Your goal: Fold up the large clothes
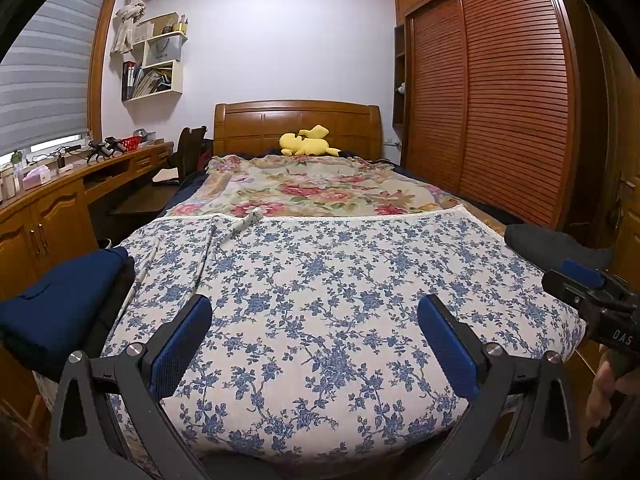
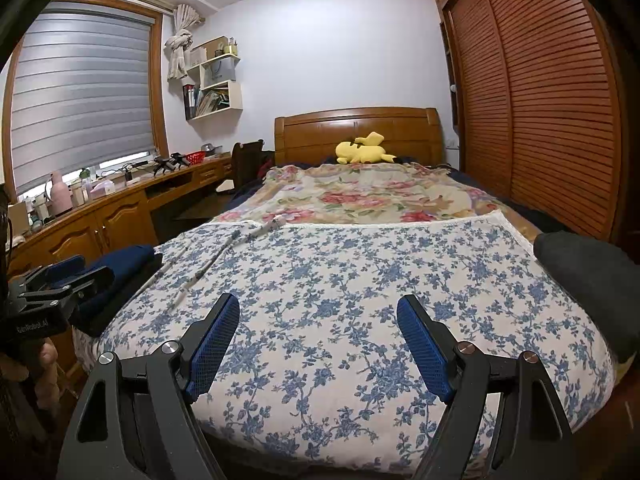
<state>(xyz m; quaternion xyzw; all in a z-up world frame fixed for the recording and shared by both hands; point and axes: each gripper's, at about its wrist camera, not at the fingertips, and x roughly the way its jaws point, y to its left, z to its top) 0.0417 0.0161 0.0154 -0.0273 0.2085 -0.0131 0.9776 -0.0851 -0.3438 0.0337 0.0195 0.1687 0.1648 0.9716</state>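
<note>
Left gripper (image 1: 315, 316) spread wide above blue-floral cloth (image 1: 320, 280), folded navy garment (image 1: 60, 296) left

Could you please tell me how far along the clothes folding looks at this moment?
Done, apparently: a folded navy garment lies stacked on a dark one at the bed's left edge. In hand: nothing; the left gripper and right gripper hover with jaws open over the blue floral cloth. Left: a dark garment at the right edge looks unfolded.
</note>
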